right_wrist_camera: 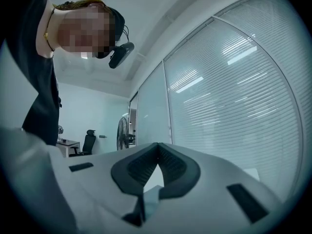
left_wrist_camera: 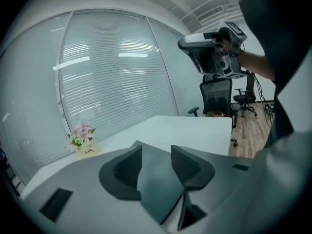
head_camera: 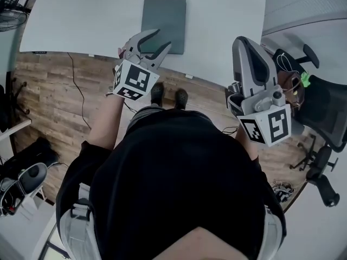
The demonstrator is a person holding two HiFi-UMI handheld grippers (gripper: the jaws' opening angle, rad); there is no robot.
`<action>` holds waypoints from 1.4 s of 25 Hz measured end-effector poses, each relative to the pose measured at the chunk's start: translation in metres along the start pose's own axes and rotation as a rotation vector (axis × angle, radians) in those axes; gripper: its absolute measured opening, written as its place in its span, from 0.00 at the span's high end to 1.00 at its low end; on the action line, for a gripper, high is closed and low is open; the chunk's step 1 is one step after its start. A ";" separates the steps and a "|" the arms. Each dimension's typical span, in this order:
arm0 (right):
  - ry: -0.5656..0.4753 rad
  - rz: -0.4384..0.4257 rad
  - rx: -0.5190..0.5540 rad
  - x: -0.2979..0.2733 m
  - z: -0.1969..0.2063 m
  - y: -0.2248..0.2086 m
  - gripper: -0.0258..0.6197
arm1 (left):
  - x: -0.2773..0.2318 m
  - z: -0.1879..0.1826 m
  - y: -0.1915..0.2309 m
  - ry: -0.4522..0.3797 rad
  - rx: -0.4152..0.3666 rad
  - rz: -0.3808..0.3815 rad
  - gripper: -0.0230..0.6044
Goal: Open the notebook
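A closed grey-green notebook [head_camera: 164,23] lies flat on the white table [head_camera: 81,20], close to its near edge. My left gripper [head_camera: 161,40] is open and hovers over the notebook's near edge, jaws spread. In the left gripper view the notebook's cover [left_wrist_camera: 158,184] shows through the gap between the two dark pads [left_wrist_camera: 127,167], and neither pad presses on it. My right gripper [head_camera: 246,43] is held up to the right of the table, away from the notebook. Its pads [right_wrist_camera: 146,167] meet at the tips with nothing between them.
A small pot of pink flowers [left_wrist_camera: 84,140] stands at the table's far side by the window blinds. A black office chair [head_camera: 325,107] sits to the right on the wooden floor. Cables trail under the table's near edge. The person's shoes [head_camera: 168,95] are just below it.
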State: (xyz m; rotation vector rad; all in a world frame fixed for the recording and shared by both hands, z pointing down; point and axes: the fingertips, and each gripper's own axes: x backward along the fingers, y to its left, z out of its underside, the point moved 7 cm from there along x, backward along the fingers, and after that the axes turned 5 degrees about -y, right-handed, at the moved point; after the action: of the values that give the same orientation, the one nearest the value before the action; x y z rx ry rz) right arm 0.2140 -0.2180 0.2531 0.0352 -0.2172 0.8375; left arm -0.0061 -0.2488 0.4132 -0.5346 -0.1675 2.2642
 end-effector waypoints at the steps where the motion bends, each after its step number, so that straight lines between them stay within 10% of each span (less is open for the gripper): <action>1: 0.008 -0.005 -0.004 0.001 0.003 -0.001 0.95 | -0.002 0.003 -0.004 0.018 -0.036 0.000 0.66; 20: 0.016 -0.126 -0.048 0.030 0.018 -0.018 0.95 | -0.032 0.026 -0.065 0.291 -0.527 0.005 0.57; 35: 0.012 -0.171 -0.054 0.036 0.022 -0.017 0.95 | -0.040 0.026 -0.068 0.385 -0.631 -0.007 0.59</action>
State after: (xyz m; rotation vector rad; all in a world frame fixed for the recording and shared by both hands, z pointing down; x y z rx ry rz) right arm 0.2459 -0.2052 0.2833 -0.0021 -0.2226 0.6614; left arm 0.0527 -0.2308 0.4692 -1.2773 -0.6936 2.0283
